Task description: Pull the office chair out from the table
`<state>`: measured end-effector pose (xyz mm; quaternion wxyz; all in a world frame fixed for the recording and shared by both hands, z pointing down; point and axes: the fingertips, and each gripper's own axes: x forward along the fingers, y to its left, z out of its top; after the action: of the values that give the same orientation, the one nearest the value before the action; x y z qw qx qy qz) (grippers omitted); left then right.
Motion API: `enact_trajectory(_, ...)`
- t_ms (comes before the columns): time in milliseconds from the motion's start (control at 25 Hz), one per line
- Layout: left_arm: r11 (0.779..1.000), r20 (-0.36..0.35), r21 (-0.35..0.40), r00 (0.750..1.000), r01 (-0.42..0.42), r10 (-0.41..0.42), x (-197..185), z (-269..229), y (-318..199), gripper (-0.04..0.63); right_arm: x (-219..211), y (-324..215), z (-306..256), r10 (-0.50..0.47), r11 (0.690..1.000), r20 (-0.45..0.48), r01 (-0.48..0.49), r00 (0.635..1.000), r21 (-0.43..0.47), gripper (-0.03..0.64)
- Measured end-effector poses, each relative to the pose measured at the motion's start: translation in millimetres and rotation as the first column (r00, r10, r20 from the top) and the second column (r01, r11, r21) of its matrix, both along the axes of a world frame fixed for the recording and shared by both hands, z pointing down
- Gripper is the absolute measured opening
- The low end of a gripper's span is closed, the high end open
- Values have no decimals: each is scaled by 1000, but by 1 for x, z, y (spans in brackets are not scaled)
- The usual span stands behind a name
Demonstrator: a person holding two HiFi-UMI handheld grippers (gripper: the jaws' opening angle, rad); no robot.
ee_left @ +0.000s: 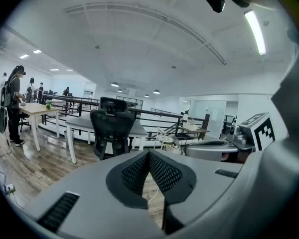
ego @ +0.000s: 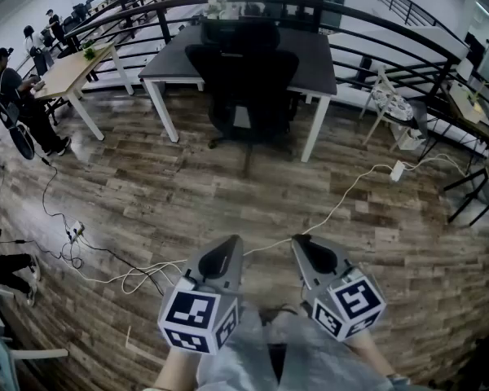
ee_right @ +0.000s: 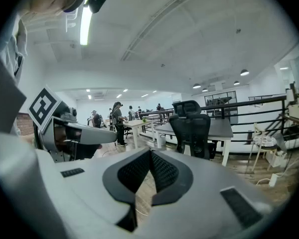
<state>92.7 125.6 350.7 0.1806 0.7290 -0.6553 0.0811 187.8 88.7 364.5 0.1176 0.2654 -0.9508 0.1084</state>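
A black office chair [ego: 244, 76] with a headrest stands pushed in at the near side of a dark-topped table [ego: 316, 55] with white legs. It shows as the chair [ee_left: 111, 128] in the left gripper view and the chair [ee_right: 190, 128] in the right gripper view, a few steps ahead. My left gripper [ego: 233, 243] and right gripper [ego: 301, 242] are held side by side near my body, well short of the chair. Both are shut with nothing between the jaws.
White cables [ego: 342, 198] and a power strip [ego: 397, 170] trail across the wooden floor between me and the table. A light wood table [ego: 69, 72] with people stands at the left. A white stool [ego: 395, 108] and black railings [ego: 407, 59] lie to the right.
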Motion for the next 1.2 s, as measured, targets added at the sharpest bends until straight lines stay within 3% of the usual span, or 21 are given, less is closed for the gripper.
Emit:
enact_trajectory(360,1000,-5,3,1000,-9,9,-8,0,6,11,-9,7,0,5,999,-31,-4,1000,34,3)
enact_trajectory(800,1000,-3,18,1000,5,-5,-42,-1,28,11,-22,14,1,83,996,-10,-83,996,43,3)
enact_trajectory(1200,998,-42,8,997,68,-67,-79,11,55,11,-38,25,12,93,994,-53,-90,994,69,5)
